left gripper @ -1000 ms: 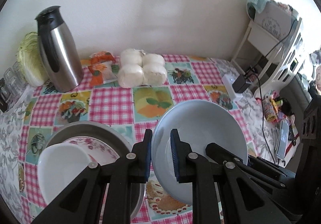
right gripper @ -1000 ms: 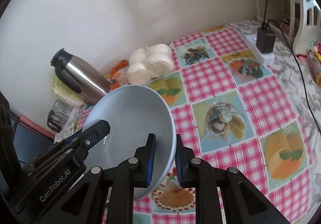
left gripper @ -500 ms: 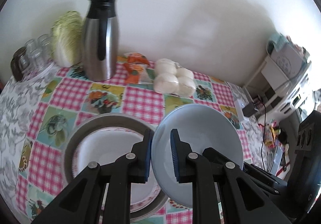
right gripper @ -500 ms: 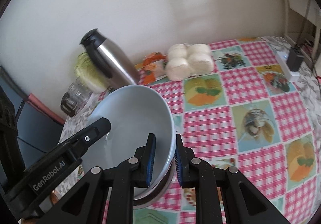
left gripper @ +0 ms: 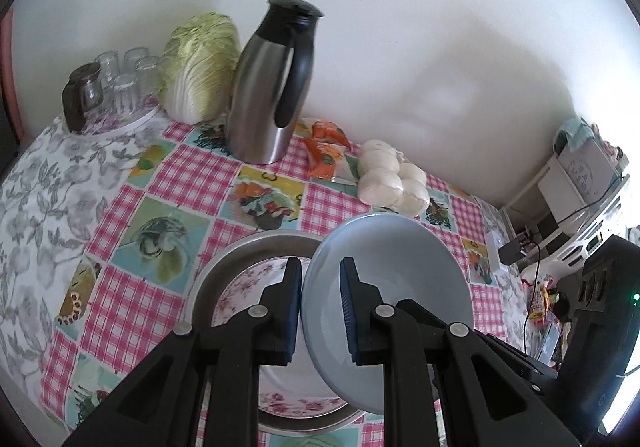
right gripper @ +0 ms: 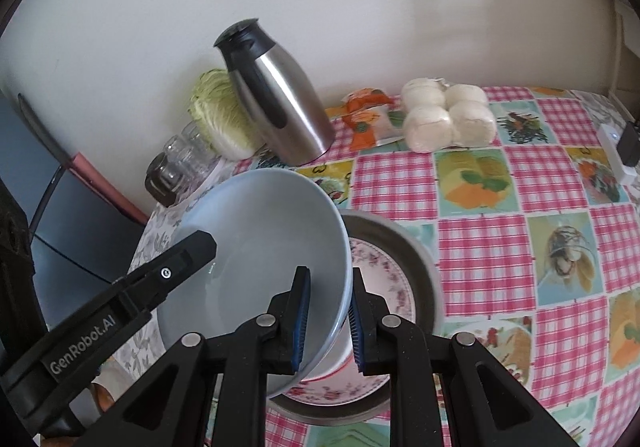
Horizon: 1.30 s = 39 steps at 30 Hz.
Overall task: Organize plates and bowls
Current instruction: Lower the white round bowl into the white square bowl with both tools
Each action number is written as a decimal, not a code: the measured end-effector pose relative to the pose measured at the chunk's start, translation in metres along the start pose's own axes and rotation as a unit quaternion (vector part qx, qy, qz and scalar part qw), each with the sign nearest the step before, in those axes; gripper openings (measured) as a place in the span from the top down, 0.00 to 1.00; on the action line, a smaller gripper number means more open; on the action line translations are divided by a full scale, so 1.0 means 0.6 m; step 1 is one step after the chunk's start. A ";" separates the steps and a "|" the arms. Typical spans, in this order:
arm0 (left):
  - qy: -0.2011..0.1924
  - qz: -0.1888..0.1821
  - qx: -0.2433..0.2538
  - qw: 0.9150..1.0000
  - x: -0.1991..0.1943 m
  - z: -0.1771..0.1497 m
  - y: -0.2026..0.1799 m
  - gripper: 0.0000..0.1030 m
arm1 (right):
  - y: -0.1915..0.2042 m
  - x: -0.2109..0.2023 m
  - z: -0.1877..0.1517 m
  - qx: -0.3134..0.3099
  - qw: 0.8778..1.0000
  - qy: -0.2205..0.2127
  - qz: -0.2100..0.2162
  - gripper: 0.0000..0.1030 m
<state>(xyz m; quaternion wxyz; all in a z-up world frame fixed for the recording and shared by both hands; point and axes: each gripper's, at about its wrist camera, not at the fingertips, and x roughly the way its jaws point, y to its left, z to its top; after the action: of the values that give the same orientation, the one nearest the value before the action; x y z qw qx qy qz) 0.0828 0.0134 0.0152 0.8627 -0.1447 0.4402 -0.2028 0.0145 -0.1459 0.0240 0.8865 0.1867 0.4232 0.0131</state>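
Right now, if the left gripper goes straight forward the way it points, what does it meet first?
The left gripper already straddles the rim of the light blue bowl, so its fingers would slide further along the bowl's wall. Beyond the bowl lies the bag of white buns, though depth is hard to judge here.

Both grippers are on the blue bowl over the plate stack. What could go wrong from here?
The blue bowl is tilted, held only by its rim between the right gripper and left gripper, so it may slip or twist. Dropped, it could chip the floral plate in the metal dish.
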 end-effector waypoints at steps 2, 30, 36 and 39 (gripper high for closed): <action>0.000 0.000 -0.005 1.000 -0.004 0.000 0.008 0.82 | 0.008 0.007 -0.001 -0.003 1.000 0.004 0.001 0.80; 0.044 0.015 -0.029 0.999 0.051 -0.012 0.050 0.82 | 0.023 0.070 -0.023 -0.030 0.997 0.059 -0.044 0.78; 0.041 0.038 -0.018 0.998 0.058 -0.014 0.050 0.87 | 0.027 0.069 -0.023 -0.033 0.996 0.058 -0.051 0.77; 0.041 0.038 -0.018 0.998 0.060 -0.014 0.050 0.87 | 0.030 0.068 -0.023 -0.034 0.996 0.056 -0.055 0.76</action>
<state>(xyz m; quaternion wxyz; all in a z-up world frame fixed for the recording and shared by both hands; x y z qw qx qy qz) 0.1015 0.0221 -0.0278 0.8485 -0.1348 0.4837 -0.1673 0.0326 -0.1173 -0.0080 0.8667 0.1315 0.4811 -0.0111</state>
